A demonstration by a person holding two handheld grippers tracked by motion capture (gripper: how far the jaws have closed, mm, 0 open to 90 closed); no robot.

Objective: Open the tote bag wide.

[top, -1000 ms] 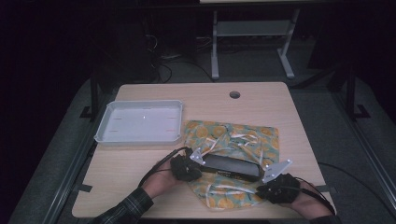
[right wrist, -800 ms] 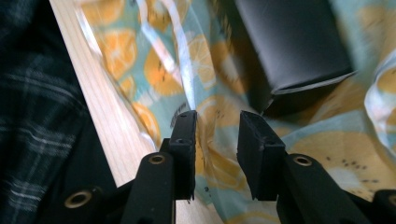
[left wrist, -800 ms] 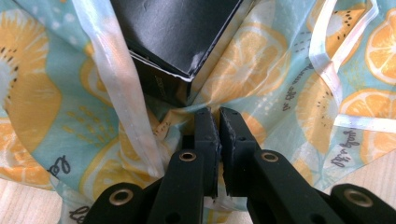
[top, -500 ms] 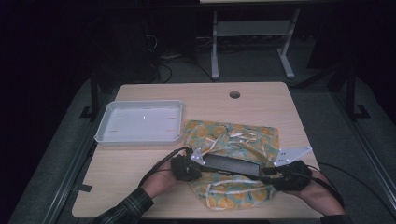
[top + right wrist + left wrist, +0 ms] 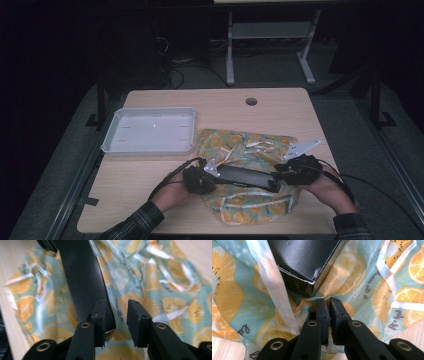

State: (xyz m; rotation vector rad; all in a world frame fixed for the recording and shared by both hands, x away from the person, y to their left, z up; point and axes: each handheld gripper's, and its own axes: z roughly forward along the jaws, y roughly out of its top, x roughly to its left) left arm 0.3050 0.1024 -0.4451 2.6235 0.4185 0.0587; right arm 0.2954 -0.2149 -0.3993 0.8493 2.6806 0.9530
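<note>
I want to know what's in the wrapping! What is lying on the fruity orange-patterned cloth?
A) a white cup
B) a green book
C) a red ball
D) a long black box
D: a long black box lies across the cloth printed with orange slices, between the left gripper and the right gripper; the left gripper view shows the box's dark corner against the cloth.

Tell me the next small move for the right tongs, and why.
Probably ease the right tongs sideways and close them on the fruit-print cloth beside the black box. Their jaws, which have just been closing, stand apart with nothing pinched, while the left tongs already pinch the cloth at the box's other end, so that side looks ready for wrapping.
</note>
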